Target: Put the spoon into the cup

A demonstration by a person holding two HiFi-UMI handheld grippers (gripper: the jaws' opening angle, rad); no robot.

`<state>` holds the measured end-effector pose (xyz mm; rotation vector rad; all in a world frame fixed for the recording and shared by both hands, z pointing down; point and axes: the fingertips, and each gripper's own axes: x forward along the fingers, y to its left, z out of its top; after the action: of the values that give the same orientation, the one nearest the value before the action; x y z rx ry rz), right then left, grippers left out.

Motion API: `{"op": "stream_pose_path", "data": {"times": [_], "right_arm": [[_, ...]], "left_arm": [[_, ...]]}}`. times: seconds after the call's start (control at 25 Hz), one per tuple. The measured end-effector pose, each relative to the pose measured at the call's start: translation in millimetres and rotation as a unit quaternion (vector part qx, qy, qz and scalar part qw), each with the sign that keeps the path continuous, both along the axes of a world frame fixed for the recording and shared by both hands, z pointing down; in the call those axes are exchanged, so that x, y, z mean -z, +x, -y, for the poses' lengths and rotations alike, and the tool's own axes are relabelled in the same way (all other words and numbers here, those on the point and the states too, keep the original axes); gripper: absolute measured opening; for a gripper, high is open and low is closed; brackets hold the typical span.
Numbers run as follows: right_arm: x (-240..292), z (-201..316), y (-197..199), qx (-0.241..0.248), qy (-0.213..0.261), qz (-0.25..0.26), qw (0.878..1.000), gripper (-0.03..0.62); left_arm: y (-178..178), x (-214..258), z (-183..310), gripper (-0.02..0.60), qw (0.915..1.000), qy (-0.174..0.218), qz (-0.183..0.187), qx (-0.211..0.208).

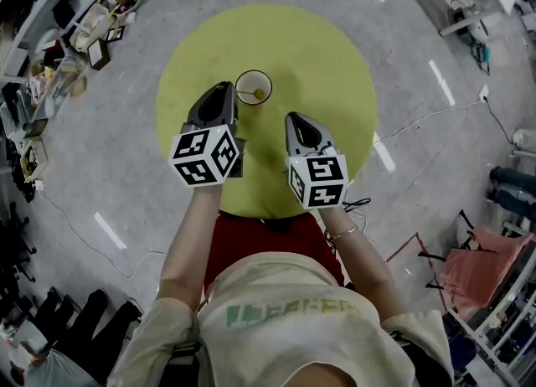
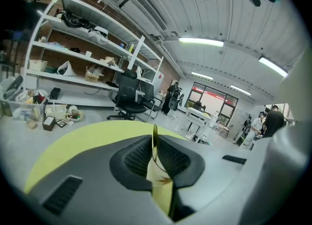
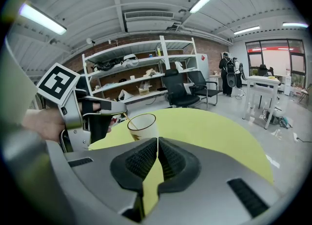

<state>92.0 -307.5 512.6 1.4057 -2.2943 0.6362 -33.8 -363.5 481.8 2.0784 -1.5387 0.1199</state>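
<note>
Head view: the left gripper (image 1: 228,94) reaches to the rim of the cup (image 1: 248,77), which stands on the round yellow counter (image 1: 327,50). The spoon (image 1: 260,92) shows as a gold bit inside the cup. The right gripper (image 1: 295,117) hangs beside it, apart from the cup.

Left gripper view: the jaws are clamped on the thin gold handle, seen edge-on.

Right gripper view: its jaws are closed together on nothing. The spoon slants, with the handle up at the left jaws and the bowl end down in the cup.

The placing step looks nearly done. Next the left jaws need to part and lift clear without tipping the cup.
</note>
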Motion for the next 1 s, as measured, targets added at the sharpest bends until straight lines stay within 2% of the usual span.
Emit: {"op": "stream_pose_path", "data": {"times": [0.32,0.48,0.68,1.0], "right_arm": [[-0.7,-5.7,0.9,0.001,-0.005,0.000,1.000,0.037],[-0.4,-9.3,-0.1,0.005,-0.004,0.000,1.000,0.037],[1.4,-14.4,0.8,0.006,-0.002,0.001,1.000,0.037],[5.4,-25.7,-12.1,0.003,0.003,0.004,1.000,0.037]], "left_arm": [[-1.2,4.5,-4.3,0.028,0.9999,0.006,-0.011,0.006],[1.1,5.6,-8.8,0.071,0.9999,0.006,-0.013,0.001],[4.2,7.9,-18.0,0.078,0.9999,0.006,-0.010,-0.006],[-10.4,4.3,-39.2,0.078,0.9999,-0.003,-0.006,-0.009]]}}
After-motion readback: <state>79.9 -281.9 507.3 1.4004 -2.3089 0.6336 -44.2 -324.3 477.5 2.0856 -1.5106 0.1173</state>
